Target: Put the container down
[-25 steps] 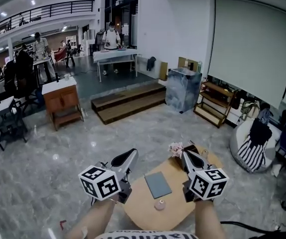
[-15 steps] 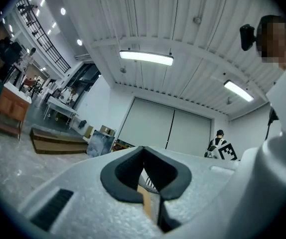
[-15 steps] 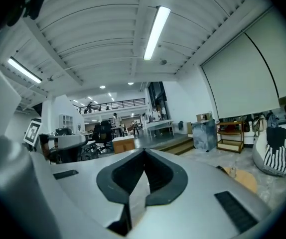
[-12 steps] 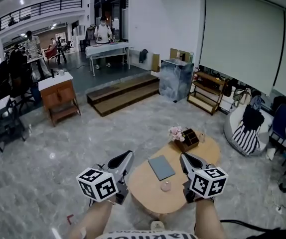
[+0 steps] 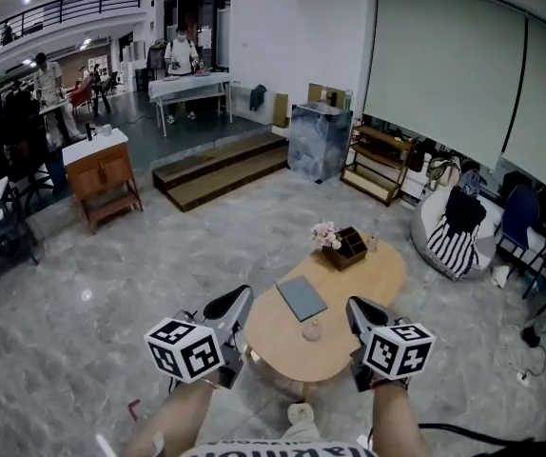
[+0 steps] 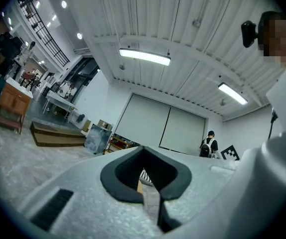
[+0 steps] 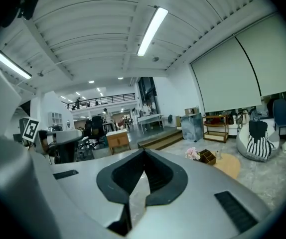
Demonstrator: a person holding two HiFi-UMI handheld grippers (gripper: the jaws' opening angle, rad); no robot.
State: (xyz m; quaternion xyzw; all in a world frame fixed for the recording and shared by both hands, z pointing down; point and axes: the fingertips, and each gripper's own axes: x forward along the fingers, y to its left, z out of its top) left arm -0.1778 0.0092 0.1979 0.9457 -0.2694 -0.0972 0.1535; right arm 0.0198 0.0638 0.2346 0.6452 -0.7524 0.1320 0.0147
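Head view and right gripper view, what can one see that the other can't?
Only the head view shows the flat grey pad and the small round container lying apart on the wooden table.

Only the right gripper view shows the ceiling with its long lamp, and the right gripper up close, its jaws shut with nothing between them.

Both show that table, the pink flowers beside the brown box, and the striped beanbag.
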